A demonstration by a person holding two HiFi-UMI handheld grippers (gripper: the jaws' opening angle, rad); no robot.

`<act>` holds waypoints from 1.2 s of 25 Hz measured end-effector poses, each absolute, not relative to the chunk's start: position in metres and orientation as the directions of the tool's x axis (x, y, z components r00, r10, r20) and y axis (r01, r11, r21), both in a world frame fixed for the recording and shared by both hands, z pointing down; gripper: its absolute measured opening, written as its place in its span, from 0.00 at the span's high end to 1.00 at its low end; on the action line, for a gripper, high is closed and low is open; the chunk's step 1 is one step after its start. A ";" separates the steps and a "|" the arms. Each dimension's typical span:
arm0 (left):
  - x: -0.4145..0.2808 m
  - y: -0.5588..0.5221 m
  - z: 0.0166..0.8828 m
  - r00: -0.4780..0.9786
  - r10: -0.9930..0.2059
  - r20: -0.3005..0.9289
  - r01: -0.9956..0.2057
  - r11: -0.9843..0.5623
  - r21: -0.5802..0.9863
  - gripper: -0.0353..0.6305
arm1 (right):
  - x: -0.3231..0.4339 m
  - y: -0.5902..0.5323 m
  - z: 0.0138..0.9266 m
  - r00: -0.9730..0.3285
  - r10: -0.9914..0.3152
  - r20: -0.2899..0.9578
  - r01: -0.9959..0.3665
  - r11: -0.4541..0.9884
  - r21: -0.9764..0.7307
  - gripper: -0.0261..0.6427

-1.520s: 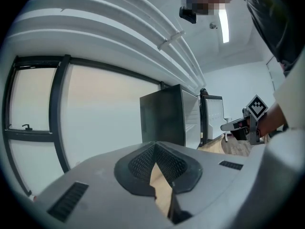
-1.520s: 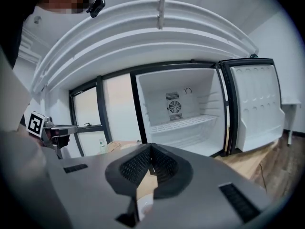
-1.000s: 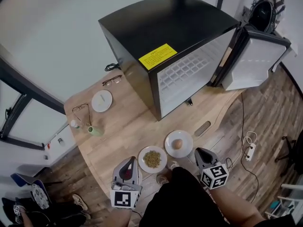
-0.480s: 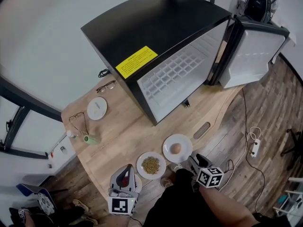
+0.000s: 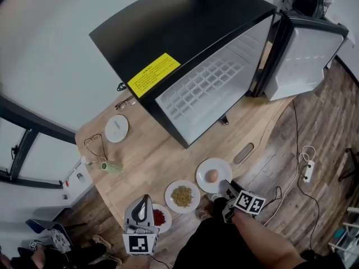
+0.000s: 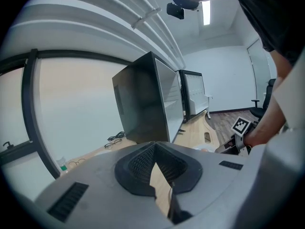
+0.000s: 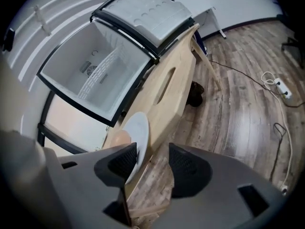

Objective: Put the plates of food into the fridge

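Three plates of food lie along the table's (image 5: 151,150) near edge. A white plate with a brown egg-like ball (image 5: 213,175) is on the right, a plate of grains (image 5: 182,195) in the middle, and a plate of red food (image 5: 161,217) on the left. My right gripper (image 5: 222,190) is at the egg plate's near rim. Its jaws have just opened, and the plate rim (image 7: 138,135) stands between them beside the left pad (image 7: 123,162). My left gripper (image 5: 145,199) is shut and empty, its body over the red plate's left part. The black fridge (image 5: 185,32) stands open.
The fridge door (image 5: 305,55) swings out to the right and bare white shelves (image 5: 207,94) show inside. A small white plate (image 5: 116,128), two pairs of glasses (image 5: 126,101) and a green bottle (image 5: 110,165) lie at the table's left. A cable and power strip (image 5: 307,170) lie on the floor.
My right gripper has dropped, rolled and moved left to the egg plate's rim, and its jaws now stand apart. The left gripper sank slightly beside the red plate.
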State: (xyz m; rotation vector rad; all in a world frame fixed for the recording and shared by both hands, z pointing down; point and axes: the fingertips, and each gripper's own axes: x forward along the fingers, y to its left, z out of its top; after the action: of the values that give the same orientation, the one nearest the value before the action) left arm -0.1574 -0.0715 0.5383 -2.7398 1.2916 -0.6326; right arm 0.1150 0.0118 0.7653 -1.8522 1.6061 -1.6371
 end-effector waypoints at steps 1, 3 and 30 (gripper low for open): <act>-0.158 -0.072 0.537 0.565 -0.750 0.343 -0.730 -0.648 -0.215 0.94 | 0.113 0.010 0.768 -0.211 -0.785 0.582 -0.557 -0.393 -0.732 0.65; -0.160 -0.073 0.535 0.560 -0.755 0.342 -0.733 -0.644 -0.221 0.94 | 0.111 0.008 0.770 -0.236 -0.780 0.579 -0.541 -0.389 -0.746 0.65; -0.124 -0.079 0.497 0.632 -0.748 0.204 -0.737 -0.661 -0.139 0.94 | 0.145 -0.004 0.663 -0.159 -0.889 0.430 -0.425 -0.331 -0.842 0.92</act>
State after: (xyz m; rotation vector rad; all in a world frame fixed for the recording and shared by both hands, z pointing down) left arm -0.1236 -0.0793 0.4971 -2.7991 1.2743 -0.3800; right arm 0.1448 -0.0042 0.6635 -1.6974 1.4890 -1.4967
